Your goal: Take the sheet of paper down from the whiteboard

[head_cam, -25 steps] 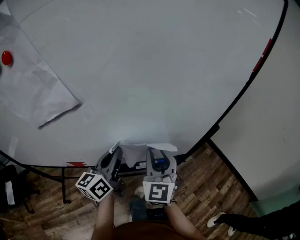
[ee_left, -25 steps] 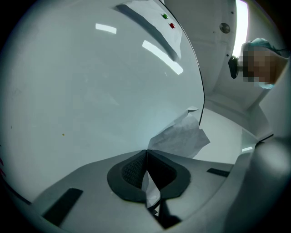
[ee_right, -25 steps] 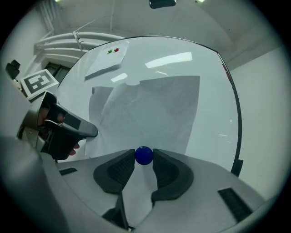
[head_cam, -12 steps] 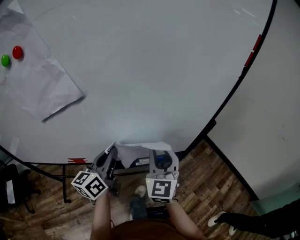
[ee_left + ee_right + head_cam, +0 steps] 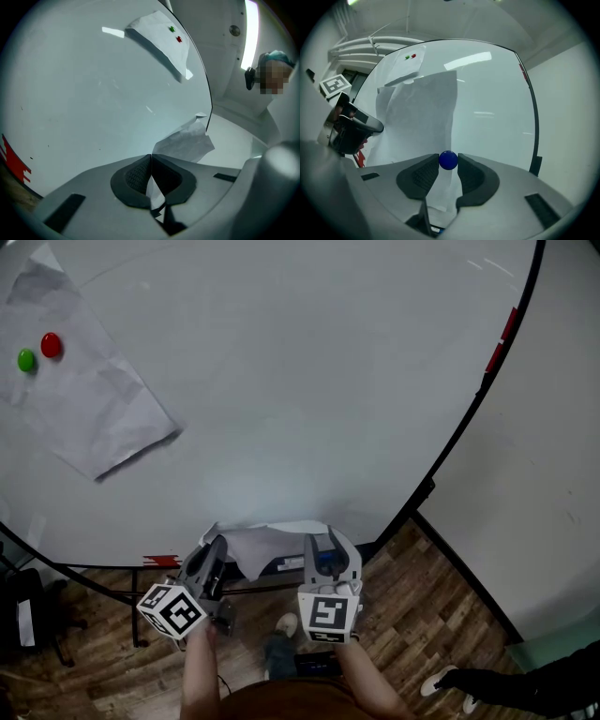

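Your left gripper (image 5: 216, 549) (image 5: 150, 161) had its fingers (image 5: 136, 176) pressed fully together, with an edge of the sheet of paper (image 5: 262, 545) (image 5: 185, 143) (image 5: 422, 117) pinched between the pads. No gap showed between them in the left gripper view. Your right gripper (image 5: 323, 545) (image 5: 448, 161) had its fingers (image 5: 423, 174) narrowly apart and closed on a small blue magnet (image 5: 448, 160) (image 5: 322, 565), which both tips touched, one on each side. The sheet of paper showed behind and below that magnet in the right gripper view. Whether the magnet touched the paper could not be determined. In the head view the sheet lay low against the whiteboard (image 5: 309, 381) (image 5: 84, 93) (image 5: 492, 103), at its bottom edge, spanning between your two grippers, creased and partly lifted off the surface. A second sheet (image 5: 84, 399) (image 5: 157, 40) (image 5: 405, 65) was well apart from it at the board's upper left, hanging tilted, with its lower corner curling away from the board. A red magnet (image 5: 51, 344) (image 5: 178, 39) (image 5: 413, 56) and a green magnet (image 5: 26, 360) (image 5: 172, 29) (image 5: 407, 57) sat just beside each other near its top. Red markings (image 5: 161, 562) (image 5: 11, 157) were noted on the board's lower frame, left of your left gripper. Below the board was a wooden floor (image 5: 422, 615), and a person's shoe (image 5: 450, 681) was visible at the lower right of the head view.
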Action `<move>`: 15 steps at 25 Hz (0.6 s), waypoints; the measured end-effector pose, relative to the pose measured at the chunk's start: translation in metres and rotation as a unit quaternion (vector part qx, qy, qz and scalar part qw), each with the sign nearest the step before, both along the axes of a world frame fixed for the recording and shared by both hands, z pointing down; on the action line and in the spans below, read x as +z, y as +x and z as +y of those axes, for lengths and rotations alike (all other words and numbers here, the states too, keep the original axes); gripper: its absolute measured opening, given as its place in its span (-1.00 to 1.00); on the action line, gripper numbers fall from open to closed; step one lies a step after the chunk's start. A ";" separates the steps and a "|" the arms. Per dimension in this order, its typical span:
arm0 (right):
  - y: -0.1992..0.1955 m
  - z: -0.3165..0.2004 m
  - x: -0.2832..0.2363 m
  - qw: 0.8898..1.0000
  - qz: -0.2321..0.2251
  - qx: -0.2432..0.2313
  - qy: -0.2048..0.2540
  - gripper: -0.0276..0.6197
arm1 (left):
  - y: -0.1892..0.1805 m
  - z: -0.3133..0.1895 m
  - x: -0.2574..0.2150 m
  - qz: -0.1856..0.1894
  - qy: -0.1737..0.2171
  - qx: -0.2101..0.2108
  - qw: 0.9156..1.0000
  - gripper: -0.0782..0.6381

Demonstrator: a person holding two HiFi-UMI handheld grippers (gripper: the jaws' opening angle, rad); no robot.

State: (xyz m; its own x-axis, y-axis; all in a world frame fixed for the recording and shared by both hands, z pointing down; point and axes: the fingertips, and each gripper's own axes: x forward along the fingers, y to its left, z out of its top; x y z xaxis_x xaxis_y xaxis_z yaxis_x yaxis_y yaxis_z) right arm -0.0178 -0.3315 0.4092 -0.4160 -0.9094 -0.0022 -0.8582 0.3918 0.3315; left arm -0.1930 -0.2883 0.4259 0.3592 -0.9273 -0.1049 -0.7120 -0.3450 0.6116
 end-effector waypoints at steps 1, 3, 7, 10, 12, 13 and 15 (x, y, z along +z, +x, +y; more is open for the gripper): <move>0.000 -0.001 0.001 1.000 -0.002 0.000 -0.002 -0.49 | -0.004 0.001 0.000 0.006 0.000 -0.003 1.000 -0.71; 0.000 -0.002 0.002 1.000 -0.006 -0.003 -0.007 -0.49 | -0.012 0.003 -0.001 0.014 -0.001 -0.009 1.000 -0.71; 0.003 -0.005 0.003 1.000 -0.013 -0.002 -0.014 -0.49 | -0.026 0.008 -0.004 0.032 -0.002 -0.022 0.999 -0.71; 0.007 -0.007 0.002 1.000 -0.017 0.003 -0.015 -0.49 | -0.036 0.012 -0.005 0.043 -0.002 -0.033 0.999 -0.71; 0.010 -0.007 0.002 1.000 -0.019 0.007 -0.015 -0.49 | -0.042 0.014 -0.005 0.047 -0.002 -0.039 0.998 -0.71; 0.012 -0.007 0.002 1.000 -0.019 0.009 -0.015 -0.49 | -0.044 0.016 -0.004 0.048 -0.003 -0.042 0.998 -0.71; 0.014 -0.006 0.002 1.000 -0.020 0.013 -0.015 -0.49 | -0.048 0.018 -0.003 0.050 -0.004 -0.046 0.998 -0.71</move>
